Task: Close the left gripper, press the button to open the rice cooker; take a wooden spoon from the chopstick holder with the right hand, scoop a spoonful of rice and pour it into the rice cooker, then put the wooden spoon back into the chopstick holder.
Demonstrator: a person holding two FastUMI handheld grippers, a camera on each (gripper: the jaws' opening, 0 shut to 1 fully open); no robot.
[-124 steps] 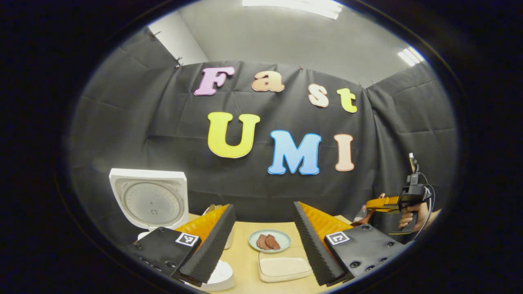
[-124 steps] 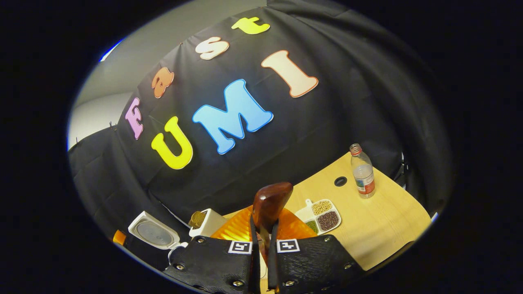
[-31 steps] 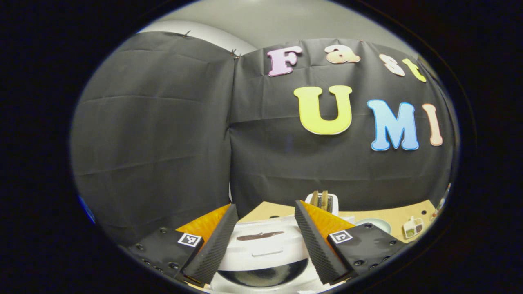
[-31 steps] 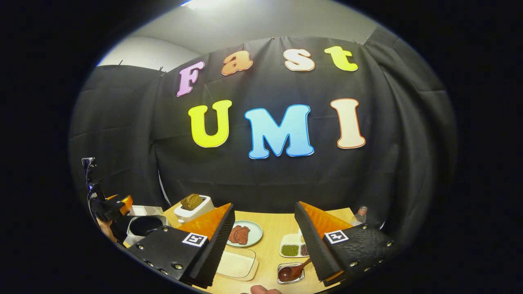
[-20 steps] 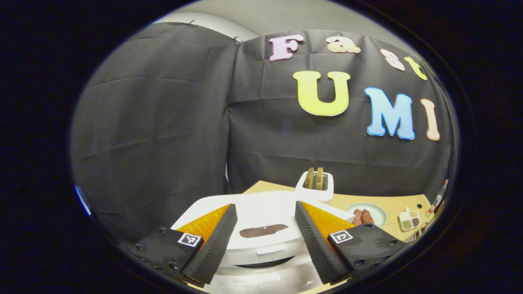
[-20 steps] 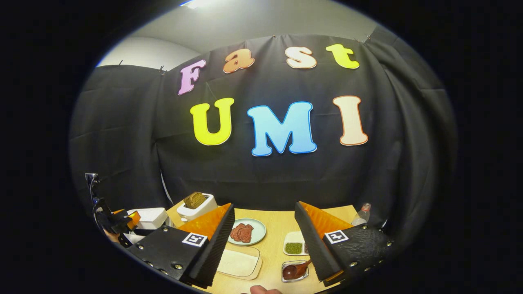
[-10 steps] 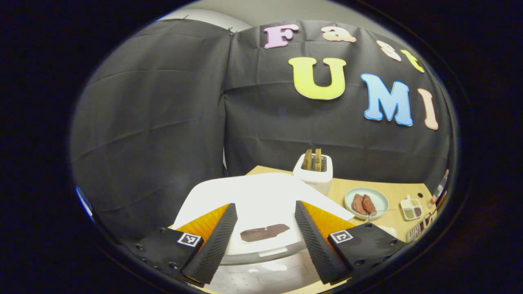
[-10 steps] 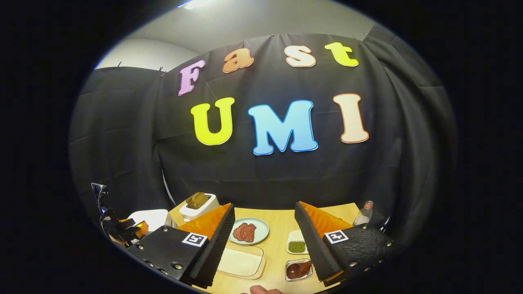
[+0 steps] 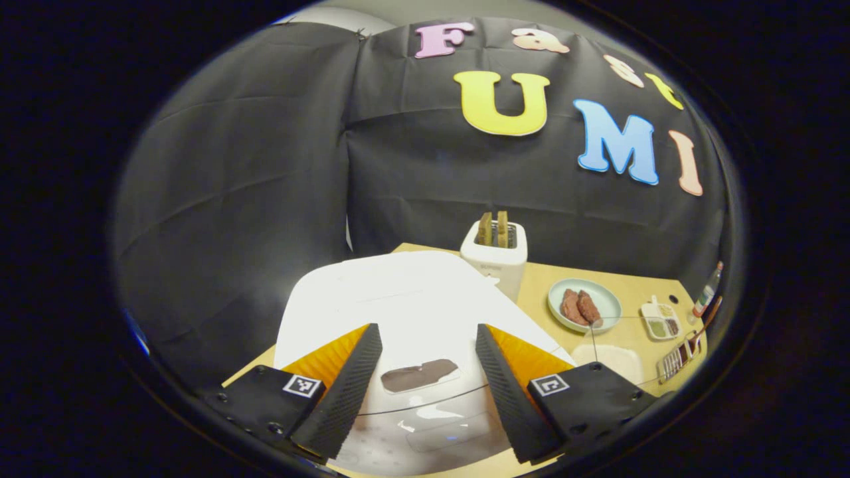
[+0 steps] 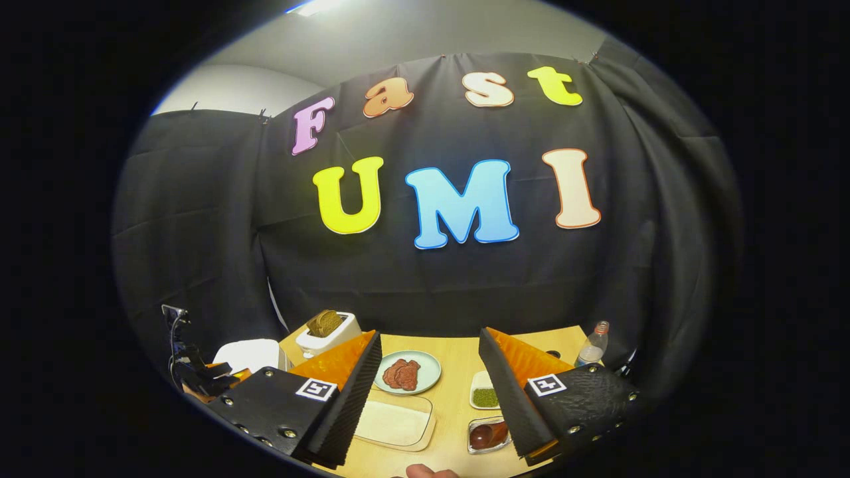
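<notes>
The white rice cooker (image 9: 398, 299) lies right under my left gripper (image 9: 425, 392), its lid down. That gripper is open, one finger on each side of a dark patch (image 9: 420, 375) on the lid's front. My right gripper (image 10: 428, 398) is open and holds nothing, above the table's near edge. Between its fingers sit the tray of rice (image 10: 392, 421) and the small holder (image 10: 488, 435) with the wooden spoon's brown bowl in it. The holder (image 9: 677, 358) and the spoon handle (image 9: 707, 315) also show in the left gripper view. The rice cooker (image 10: 249, 352) and the left gripper (image 10: 222, 375) appear at far left.
A white toaster (image 9: 495, 249) with two slices stands just behind the cooker. On the wooden table are a plate of meat (image 10: 406, 372), a divided dish of beans (image 10: 486, 395) and a water bottle (image 10: 591, 348) at the back right. A fingertip (image 10: 425, 471) shows at the bottom edge.
The cooker's lid, upright 6 s ago, has swung down under my open left gripper over the last second. My right gripper let go of the spoon, which now lies in the holder.
</notes>
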